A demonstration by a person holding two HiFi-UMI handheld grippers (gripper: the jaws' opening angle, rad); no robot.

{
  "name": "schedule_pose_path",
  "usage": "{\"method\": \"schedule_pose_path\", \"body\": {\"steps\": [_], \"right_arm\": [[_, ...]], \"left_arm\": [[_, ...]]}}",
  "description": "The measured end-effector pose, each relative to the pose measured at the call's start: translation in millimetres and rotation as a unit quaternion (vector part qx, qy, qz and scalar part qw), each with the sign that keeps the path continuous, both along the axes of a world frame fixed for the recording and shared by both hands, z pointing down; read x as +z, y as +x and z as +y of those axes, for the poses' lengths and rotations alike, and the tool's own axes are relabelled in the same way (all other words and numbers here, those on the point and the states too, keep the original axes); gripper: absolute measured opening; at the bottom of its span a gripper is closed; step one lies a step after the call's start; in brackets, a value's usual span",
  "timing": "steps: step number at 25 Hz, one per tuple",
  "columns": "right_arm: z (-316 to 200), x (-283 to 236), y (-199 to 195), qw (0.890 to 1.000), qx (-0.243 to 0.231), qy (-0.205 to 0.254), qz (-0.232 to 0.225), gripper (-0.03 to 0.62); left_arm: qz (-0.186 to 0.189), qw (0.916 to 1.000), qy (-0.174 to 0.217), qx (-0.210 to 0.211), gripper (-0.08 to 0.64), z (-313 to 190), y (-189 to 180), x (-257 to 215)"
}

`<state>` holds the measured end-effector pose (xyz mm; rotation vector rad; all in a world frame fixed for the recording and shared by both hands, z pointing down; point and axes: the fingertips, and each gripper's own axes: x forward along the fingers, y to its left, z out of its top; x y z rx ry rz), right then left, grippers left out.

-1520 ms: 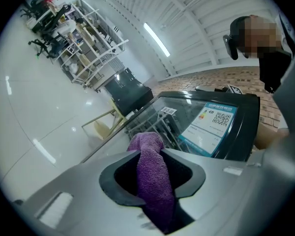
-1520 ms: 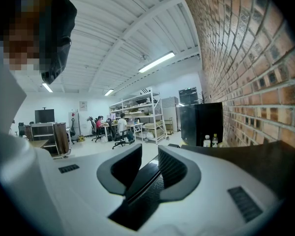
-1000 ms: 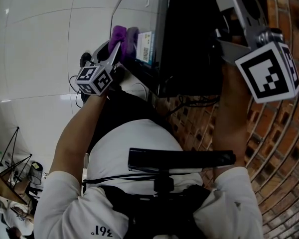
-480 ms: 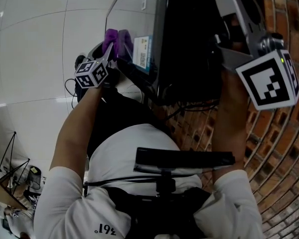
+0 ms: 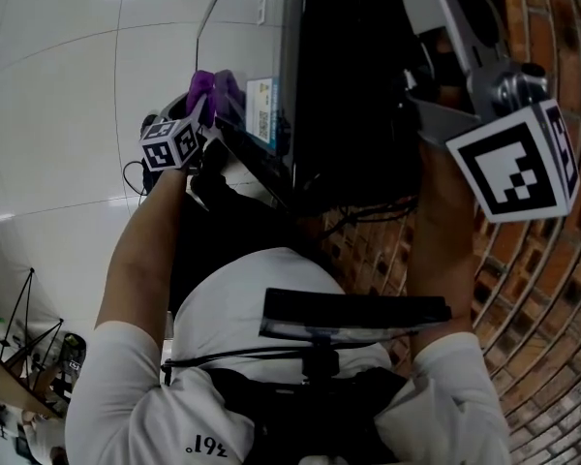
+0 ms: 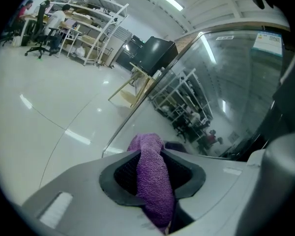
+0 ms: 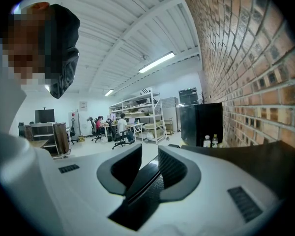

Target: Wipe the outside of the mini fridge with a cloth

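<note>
The mini fridge [image 5: 349, 85] stands dark at the top middle of the head view, its glass door [image 6: 226, 82] facing left. A purple cloth [image 5: 205, 87] is pinched in my left gripper [image 5: 208, 100] and pressed against the door's glass. In the left gripper view the cloth [image 6: 152, 176] fills the gap between the jaws of the left gripper [image 6: 150, 173] and bulges out past them. My right gripper [image 5: 428, 105] reaches to the fridge's far side by the brick wall. In the right gripper view the right gripper [image 7: 148, 168] has its jaws closed on a dark, thin edge of the fridge.
A brick wall [image 5: 542, 289] runs close along the right. A glossy white tiled floor [image 5: 68, 114] spreads to the left, with cables [image 5: 140, 172] near the fridge's base. A label [image 5: 261, 109] sticks to the door. Far off stand shelves [image 7: 142, 112] and a black cabinet [image 7: 201, 122].
My left gripper has slid down the glass door with the purple cloth, shifting left in the head view. The right gripper has stayed where it was.
</note>
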<state>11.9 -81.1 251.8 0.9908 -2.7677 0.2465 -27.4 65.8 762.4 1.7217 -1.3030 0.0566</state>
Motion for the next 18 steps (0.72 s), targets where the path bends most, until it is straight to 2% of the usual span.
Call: {"method": "schedule_pose_path", "body": {"steps": [9, 18], "right_arm": [[-1, 2, 2, 1.0, 0.004, -0.006, 0.003, 0.094], [-3, 7, 7, 1.0, 0.011, -0.011, 0.02, 0.094]], "left_arm": [[0.013, 0.9999, 0.001, -0.001, 0.107, 5, -10, -20], [0.009, 1.0, 0.002, -0.001, 0.107, 23, -28, -49]]}}
